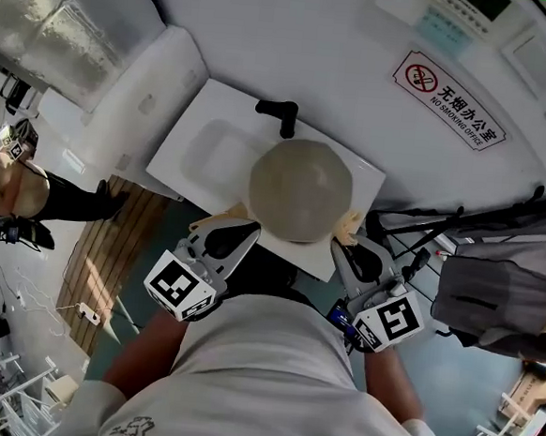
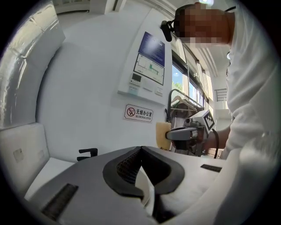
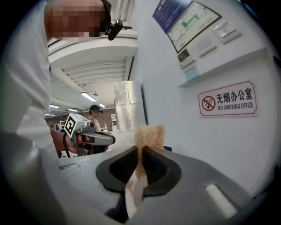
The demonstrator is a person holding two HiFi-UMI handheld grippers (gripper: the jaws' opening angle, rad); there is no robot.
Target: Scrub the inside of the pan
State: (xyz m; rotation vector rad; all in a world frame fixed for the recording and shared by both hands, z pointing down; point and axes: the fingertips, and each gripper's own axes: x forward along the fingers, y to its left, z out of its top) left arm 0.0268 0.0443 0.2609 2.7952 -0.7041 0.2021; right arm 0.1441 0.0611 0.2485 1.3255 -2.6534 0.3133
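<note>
Getting the sponge (image 3: 149,136) down into the pan (image 1: 301,188) looks to be the step in hand — the pan sits on the white sink unit (image 1: 189,154), just in front of the black tap (image 1: 281,117), with a gripper at either side of its near rim. The right gripper (image 3: 140,151) has its jaws pinched tight on the tan sponge, whose top stands out past the tips. The left gripper (image 2: 141,148) has its jaws fully together with nothing showing between them. Doing it well probably means tipping the right gripper lower so the sponge's broad face meets the inner surface, then working in firm overlapping circles — and bracing the rim with the left gripper so the pan does not skate
</note>
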